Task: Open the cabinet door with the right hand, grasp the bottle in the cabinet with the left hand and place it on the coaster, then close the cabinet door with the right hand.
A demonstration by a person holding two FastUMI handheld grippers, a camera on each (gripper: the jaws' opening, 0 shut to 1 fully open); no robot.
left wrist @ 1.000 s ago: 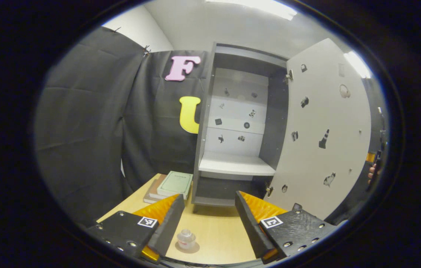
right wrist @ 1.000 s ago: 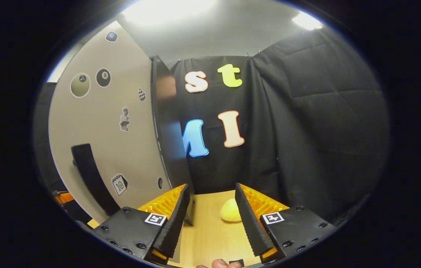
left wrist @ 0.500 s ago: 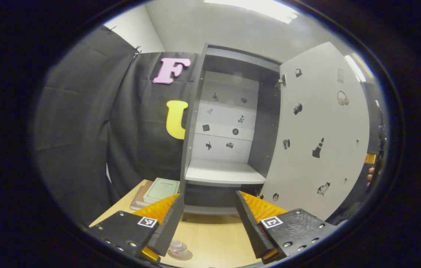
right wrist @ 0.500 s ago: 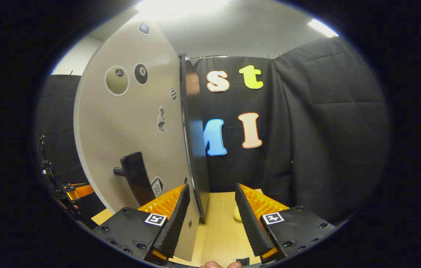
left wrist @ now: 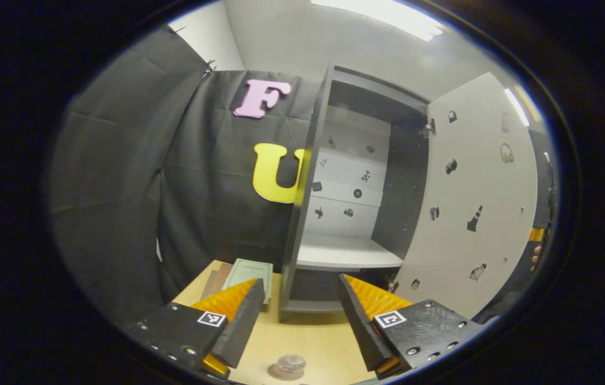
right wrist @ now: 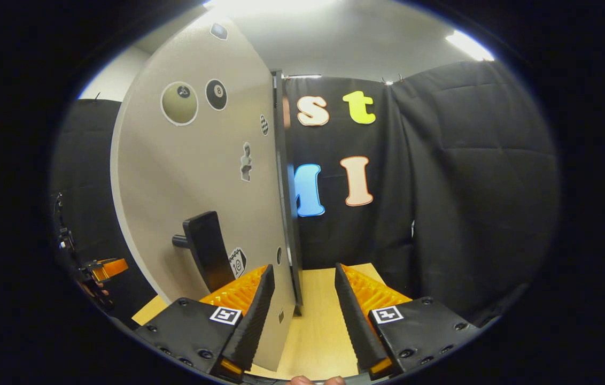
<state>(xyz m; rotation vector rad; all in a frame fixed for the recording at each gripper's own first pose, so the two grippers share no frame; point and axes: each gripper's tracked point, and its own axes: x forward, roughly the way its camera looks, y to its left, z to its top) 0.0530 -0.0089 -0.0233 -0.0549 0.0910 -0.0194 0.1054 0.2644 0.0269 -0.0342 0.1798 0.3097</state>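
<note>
In the left gripper view the grey cabinet (left wrist: 302, 214) stands open, its white door (left wrist: 473, 203) swung out to the right. Its inner shelf (left wrist: 345, 256) is bare. A small clear bottle (left wrist: 291, 362) stands on a round coaster (left wrist: 276, 372) on the wooden table, low between the fingers of my open left gripper (left wrist: 300, 326). In the right gripper view my right gripper (right wrist: 300, 315) is open at the door's (right wrist: 201, 176) lower edge. That edge sits just inside the left finger, and the black handle (right wrist: 206, 248) is up and to the left.
Stacked books (left wrist: 249, 272) lie on the table left of the cabinet. The right gripper and a hand (left wrist: 536, 240) show past the door's far edge. The left gripper (right wrist: 102, 267) shows far off at the left. Black cloth walls close in the table (right wrist: 324, 331).
The left gripper view has swung left, and the bottle now sits lower and more central. In the right gripper view the door has slid rightward between the fingers, hiding the yellow object.
</note>
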